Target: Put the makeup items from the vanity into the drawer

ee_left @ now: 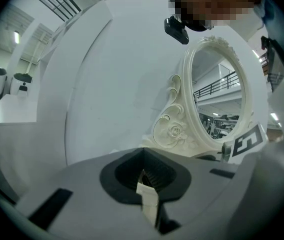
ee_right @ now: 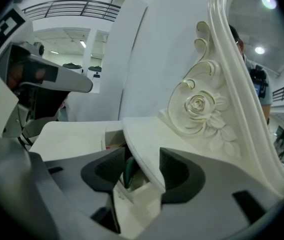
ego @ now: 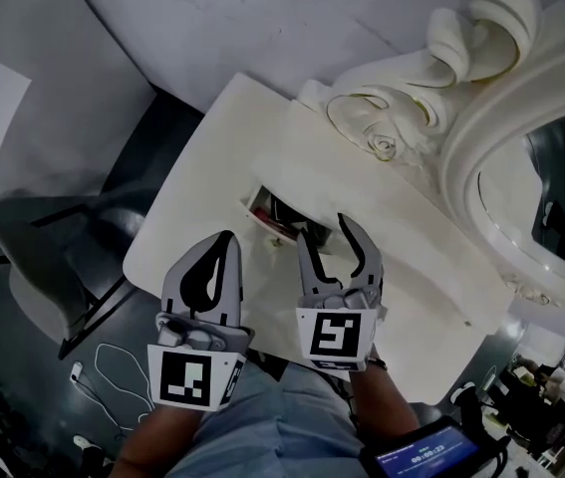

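White bench [ego: 192, 227] w/ ornate oval mirror [ego: 541, 197] at its R end, carved rose [ego: 382, 142] at the frame's foot. Drawer [ego: 259, 203] pulled partway out from under the benchtop edge; makeup items [ego: 280, 219] lie inside, seen only as dark and reddish shapes, kinds not clear. L claw [ego: 228, 239] low over the bench's near edge, just L of the drawer, tips together, nothing between them; own view confirms: L claw [ee_left: 143, 156] closed and empty, facing the mirror [ee_left: 217, 99] across bare white surface. R claw [ego: 327, 229] just R of the drawer opening, jaws spread wide, apart from the L one. In its own view R claw [ee_right: 142, 166] straddles the benchtop's front corner, which runs up between the jaws w/o the pads pressing on it; a dark green thing [ee_right: 128, 171] shows low in the gap under that edge, can't tell what it is. Drawer [ee_right: 112, 139] visible beyond, reddish bit inside; rose [ee_right: 198, 104] to the R. Writing: each claw's cube carries a black-and-white square marker, pattern only. Small device [ego: 426, 456] at bottom R of head view has a lit screen w/ digits, too small to read. Cables [ego: 113, 366] on the dark floor to the L.
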Motion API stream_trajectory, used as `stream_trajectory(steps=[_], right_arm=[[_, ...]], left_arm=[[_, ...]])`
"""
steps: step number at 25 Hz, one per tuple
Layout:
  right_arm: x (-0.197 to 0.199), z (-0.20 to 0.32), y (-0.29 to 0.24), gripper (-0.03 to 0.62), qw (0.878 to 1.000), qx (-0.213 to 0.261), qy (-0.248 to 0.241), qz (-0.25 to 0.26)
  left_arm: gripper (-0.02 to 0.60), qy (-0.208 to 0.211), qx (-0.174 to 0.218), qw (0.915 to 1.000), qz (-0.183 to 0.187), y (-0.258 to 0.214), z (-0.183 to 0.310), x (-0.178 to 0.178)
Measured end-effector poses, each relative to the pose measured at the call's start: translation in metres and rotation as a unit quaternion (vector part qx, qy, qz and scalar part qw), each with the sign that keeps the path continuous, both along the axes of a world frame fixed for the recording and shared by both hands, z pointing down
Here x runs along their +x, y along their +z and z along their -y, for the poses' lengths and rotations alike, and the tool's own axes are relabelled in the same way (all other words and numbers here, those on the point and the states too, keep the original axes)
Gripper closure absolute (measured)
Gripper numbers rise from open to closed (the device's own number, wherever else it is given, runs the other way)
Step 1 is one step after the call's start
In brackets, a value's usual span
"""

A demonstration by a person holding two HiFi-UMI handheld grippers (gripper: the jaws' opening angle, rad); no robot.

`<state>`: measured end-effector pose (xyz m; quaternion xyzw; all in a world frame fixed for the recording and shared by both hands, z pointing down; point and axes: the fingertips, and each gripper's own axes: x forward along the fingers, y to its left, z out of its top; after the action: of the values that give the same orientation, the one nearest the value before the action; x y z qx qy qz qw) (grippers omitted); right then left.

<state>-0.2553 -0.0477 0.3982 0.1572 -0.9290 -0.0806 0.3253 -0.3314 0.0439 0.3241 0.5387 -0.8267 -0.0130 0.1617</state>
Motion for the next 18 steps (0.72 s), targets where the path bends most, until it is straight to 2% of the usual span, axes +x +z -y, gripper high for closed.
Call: stream_trajectory(steps=[3, 8, 12, 14, 18], right_arm=[[-0.007, -0.009, -0.009, 0.376, 0.999, 0.017, -0.043, 0.013], [0.000, -0.015, -0.008, 0.378, 0.999, 0.008, -0.037, 0.016], [0.010, -0.017, -0.011, 0.378, 0.999, -0.001, -0.034, 0.021], [0.017, -0.016, -0.012, 0.379, 0.999, -0.004, -0.026, 0.029], [0.041, -0.015, -0.012, 0.387, 0.998, -0.034, 0.026, 0.049]], left_arm=[[0.581, 0.004, 0.001, 1.0000, 0.001, 0.000, 0.001, 0.002], [0.581, 0.008, 0.001, 0.9999, -0.010, -0.001, 0.001, 0.006], [0.581, 0.022, 0.004, 0.9997, 0.006, -0.004, 0.003, 0.015], [0.581, 0.031, 0.005, 0.9995, 0.010, -0.006, 0.006, 0.020], [0.581, 0.048, 0.008, 0.9986, 0.020, -0.012, 0.008, 0.033]])
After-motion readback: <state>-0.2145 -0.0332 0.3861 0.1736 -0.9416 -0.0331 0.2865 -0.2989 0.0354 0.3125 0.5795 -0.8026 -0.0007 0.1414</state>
